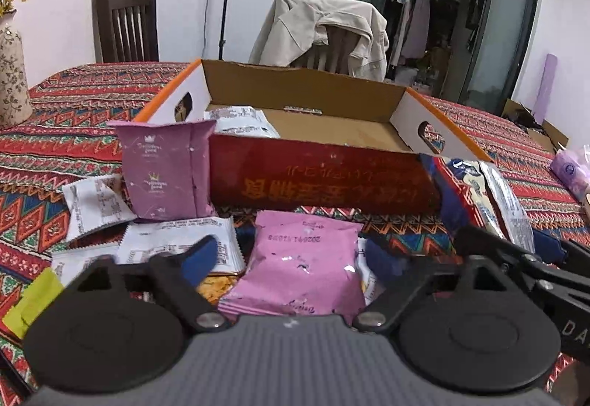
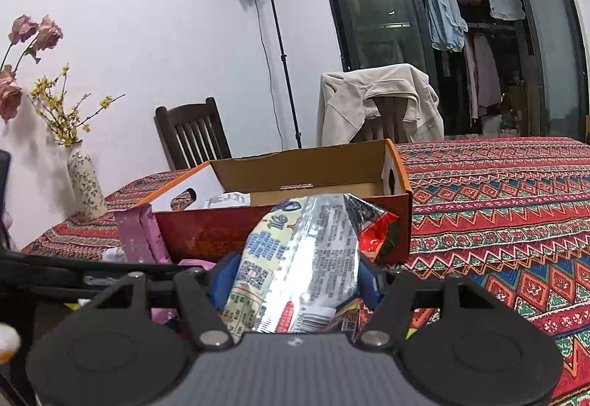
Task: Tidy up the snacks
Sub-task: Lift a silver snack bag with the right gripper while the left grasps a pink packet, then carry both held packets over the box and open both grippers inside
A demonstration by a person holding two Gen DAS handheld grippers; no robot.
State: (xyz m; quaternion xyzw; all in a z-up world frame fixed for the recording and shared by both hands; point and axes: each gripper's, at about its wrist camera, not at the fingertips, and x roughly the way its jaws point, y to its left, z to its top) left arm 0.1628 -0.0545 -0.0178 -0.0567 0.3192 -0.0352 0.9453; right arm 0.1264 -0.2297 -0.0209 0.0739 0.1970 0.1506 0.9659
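We have the left tool [image 1: 291, 258] spread wide around a pink snack packet [image 1: 306, 266] that lies flat on the tabletop [image 1: 73, 103] just in front of the cardboard box [image 1: 313, 177]; its blue pads stand to either side of the packet, and we cannot see them pressing on it yet. The right tool [image 2: 295, 280] is pinching a long silvery snack bag [image 2: 306, 251], lifted clear in front of the box's red front wall and pointing toward it.

Both packets look light, soft and puffed with air, with glossy film that we judge slippery. We would take the pink one across its middle, gently, since the contents may crush. The long bag is gripped near one end, so its free end may sag or swing.

Left of the box, leaning on its front corner, a purple packet [image 1: 166, 173] stands upright; the words "food" and a crown mark show on it, the rest too small. White sachets [image 1: 177, 247] lie scattered in front of it. The pink packet carries a printed date code, upside down and not clearly legible. The box front bears yellow Chinese characters, inverted from our side. Inside the box, at its left end, one white packet [image 1: 239, 118] already rests; the rest of the floor is bare cardboard.
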